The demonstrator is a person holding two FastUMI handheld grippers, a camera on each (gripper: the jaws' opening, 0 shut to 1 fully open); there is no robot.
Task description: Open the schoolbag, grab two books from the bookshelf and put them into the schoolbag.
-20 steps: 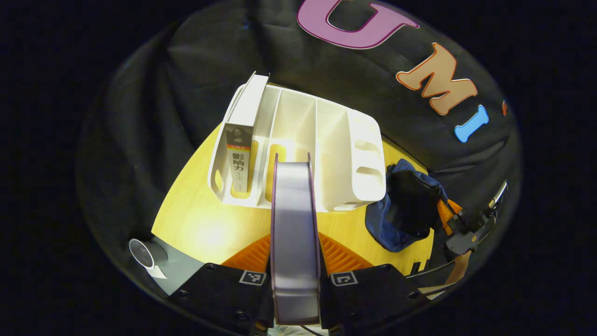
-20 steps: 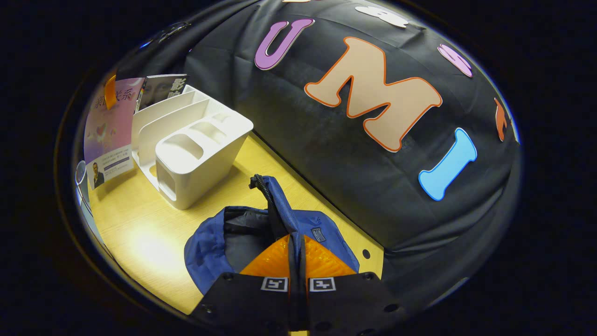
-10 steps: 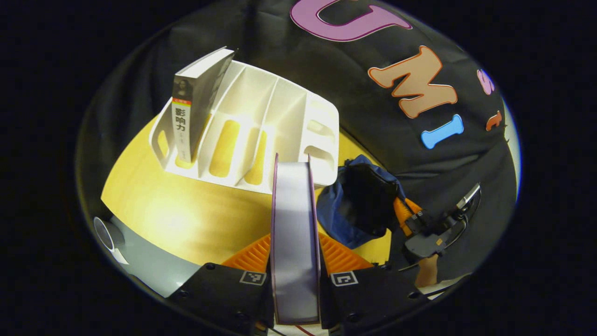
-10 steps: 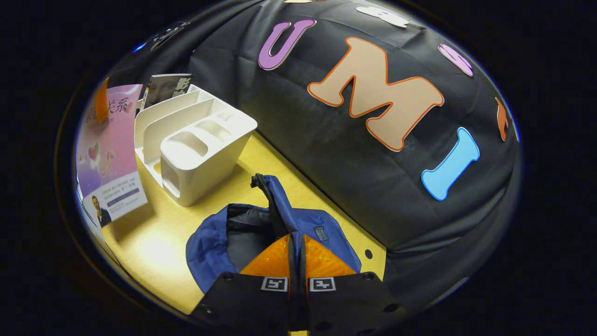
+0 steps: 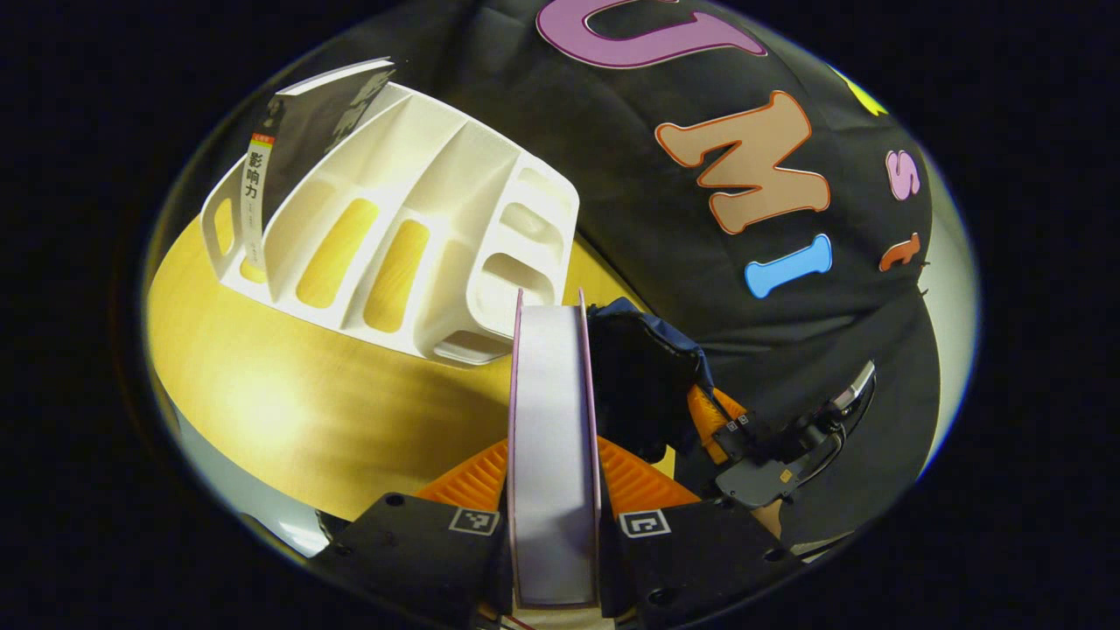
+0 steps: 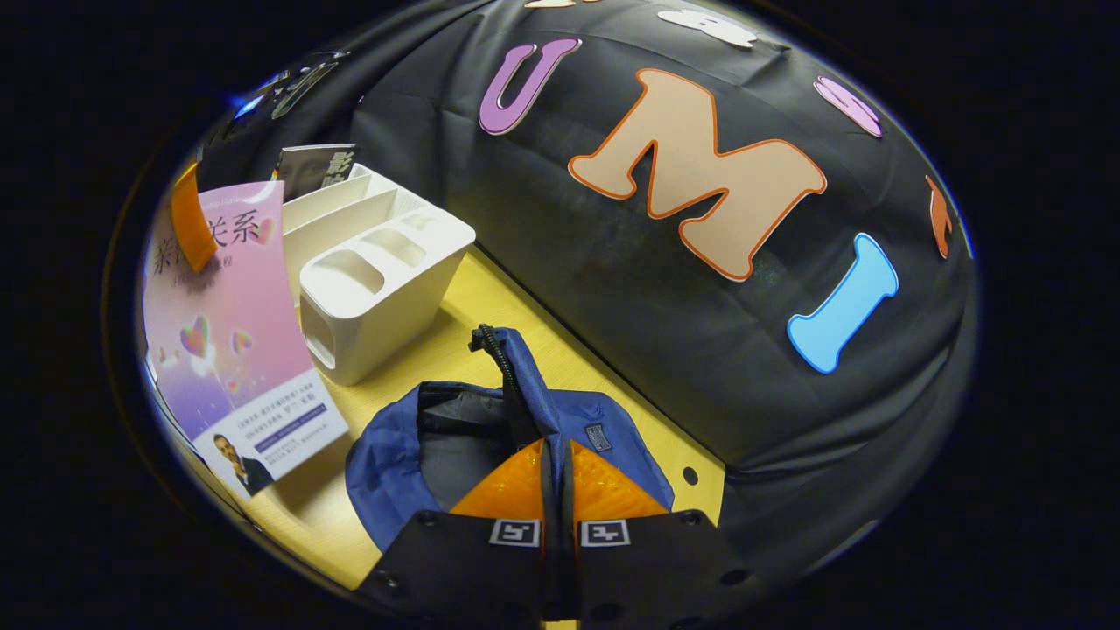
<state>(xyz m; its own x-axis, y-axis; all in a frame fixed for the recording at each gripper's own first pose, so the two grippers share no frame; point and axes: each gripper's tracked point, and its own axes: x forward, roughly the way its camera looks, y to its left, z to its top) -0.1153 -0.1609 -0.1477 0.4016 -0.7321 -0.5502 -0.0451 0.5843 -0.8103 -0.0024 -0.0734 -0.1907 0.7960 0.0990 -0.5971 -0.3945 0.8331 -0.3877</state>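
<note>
One pink book [image 5: 553, 455] sits squeezed between the left gripper [image 5: 553, 437] fingers, held up over the table [image 5: 289, 411]. Just past it lies the blue schoolbag [image 6: 411, 455], open, near the table's front edge. The right gripper [image 6: 556, 477] pinches the bag's zipper rim tight. Another book [image 5: 297, 149] stands in the white bookshelf [image 5: 411, 236] at the back.

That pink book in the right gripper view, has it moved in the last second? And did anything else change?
Yes. The pink book, clamped edge-on in the left hand-held gripper, has travelled away from the white bookshelf toward the open blue schoolbag. The right hand-held gripper stays shut on the schoolbag's opening edge. The second book still stands in the bookshelf's end slot, and the bookshelf and schoolbag have not shifted on the table.
</note>
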